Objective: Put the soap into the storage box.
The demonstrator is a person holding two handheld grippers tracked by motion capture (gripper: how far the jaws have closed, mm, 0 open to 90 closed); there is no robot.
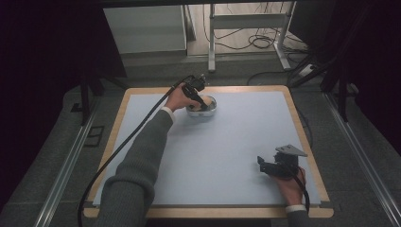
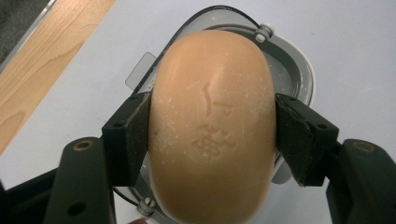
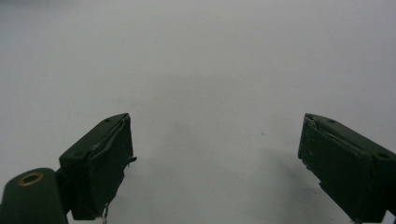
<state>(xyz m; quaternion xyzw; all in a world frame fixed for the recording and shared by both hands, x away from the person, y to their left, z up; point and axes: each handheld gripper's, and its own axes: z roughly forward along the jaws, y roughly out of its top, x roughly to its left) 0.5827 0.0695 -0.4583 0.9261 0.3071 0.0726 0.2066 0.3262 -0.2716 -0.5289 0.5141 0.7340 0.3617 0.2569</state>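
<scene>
A tan oval bar of soap (image 2: pixel 212 126) is squeezed between the two black jaws of my left gripper (image 2: pixel 212 135), which is shut on it. Under the soap lies a clear soap dish (image 2: pixel 292 65) with a pale rim. In the high view the left gripper (image 1: pixel 201 101) reaches over the dish (image 1: pixel 211 109) at the far middle of the table. My right gripper (image 1: pixel 263 164) rests near the front right of the mat, jaws wide apart. In its own view the right gripper (image 3: pixel 215 163) holds nothing, only the pale mat beneath.
A light blue mat (image 1: pixel 227 142) covers the wooden table (image 1: pixel 309 142). Black cables trail from both grippers. Behind the table stand a white cabinet (image 1: pixel 146 28) and a metal desk frame (image 1: pixel 250 23) with loose cables on the floor.
</scene>
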